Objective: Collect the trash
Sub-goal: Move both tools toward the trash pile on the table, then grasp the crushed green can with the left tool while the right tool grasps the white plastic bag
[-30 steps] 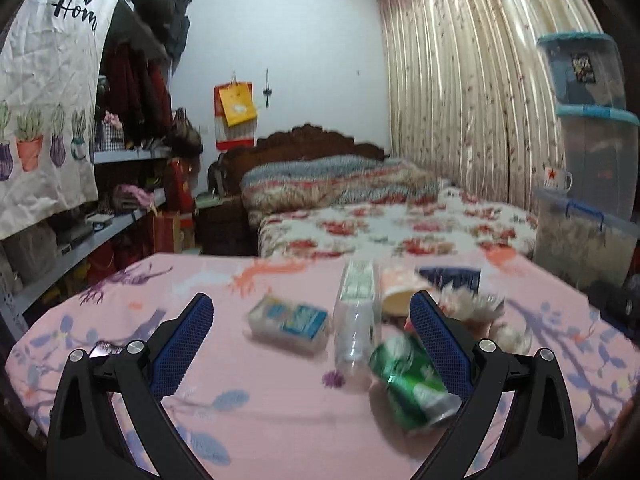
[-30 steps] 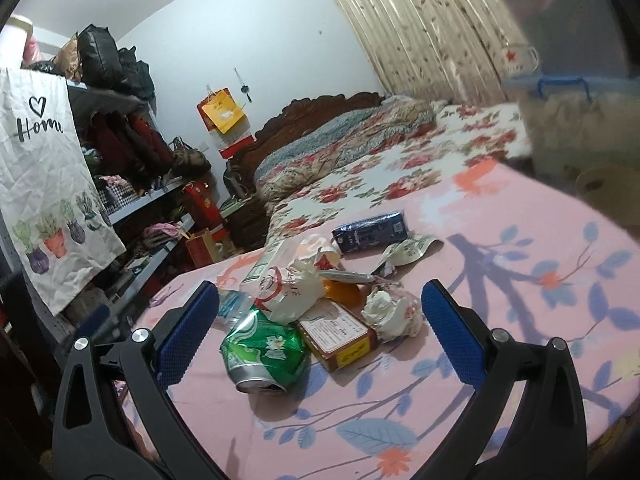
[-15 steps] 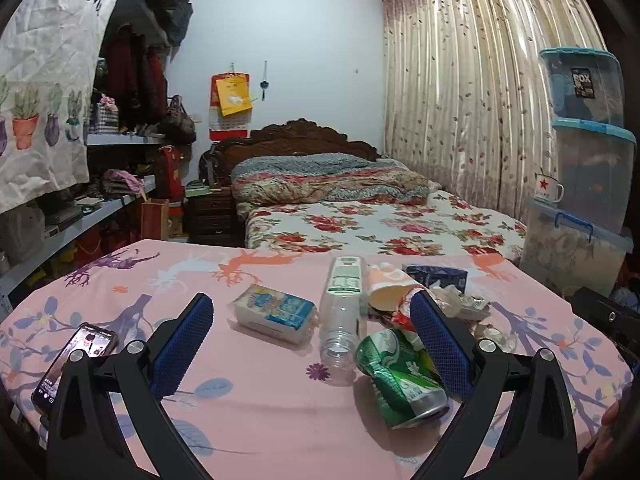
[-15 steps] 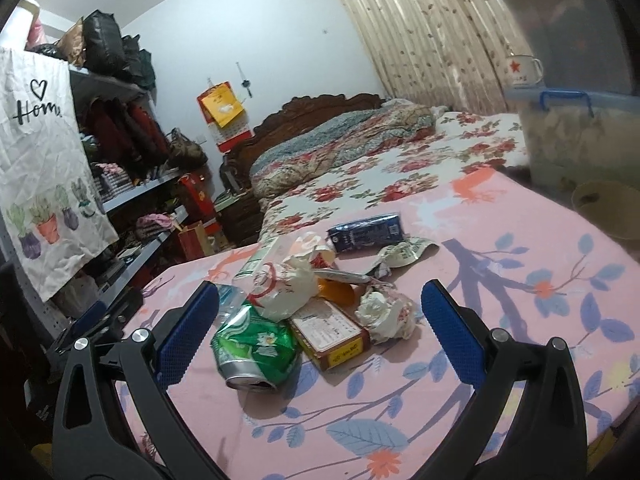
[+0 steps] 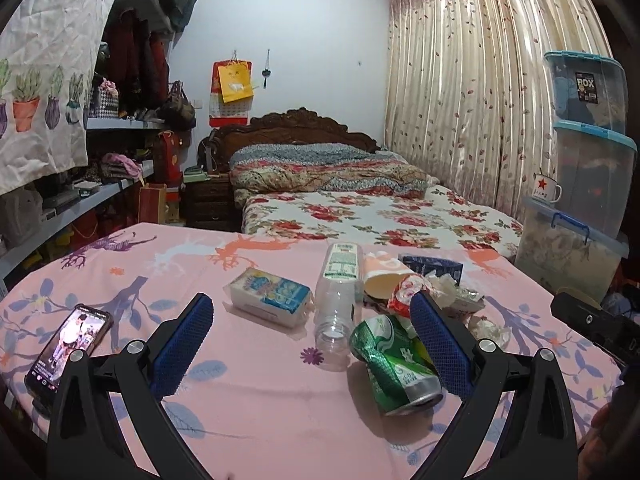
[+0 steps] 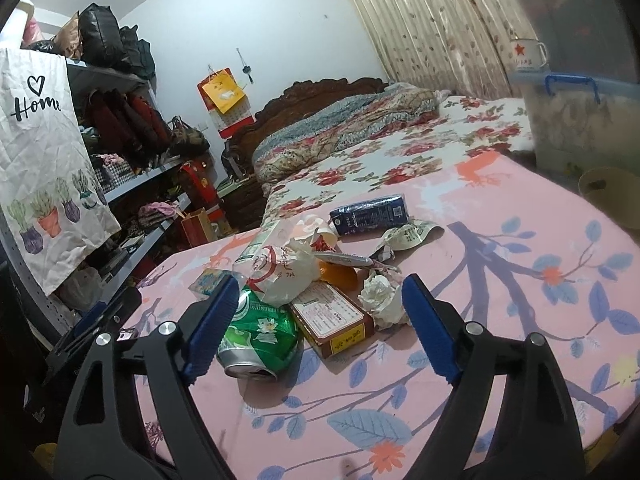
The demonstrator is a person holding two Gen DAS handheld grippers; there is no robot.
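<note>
On my pink, leaf-printed tablecloth [image 5: 248,392] a glossy phone [image 5: 68,346] lies at the far left, then a soft plastic tissue pack [image 5: 270,294], a clear ribbed bottle [image 5: 335,306] on its side, a dented green can [image 5: 394,364] of shiny metal, a paper cup [image 5: 382,276] and crumpled wrappers, all heaped near the middle. My left gripper [image 5: 312,344] hangs wide open above the cloth, holding nothing, its right blue pad just beside the can. My right gripper [image 6: 316,320] is equally wide and empty, framing the can [image 6: 258,332], a flat brown carton [image 6: 332,316], a white crinkled bag [image 6: 286,270] and a balled tissue [image 6: 382,298].
</note>
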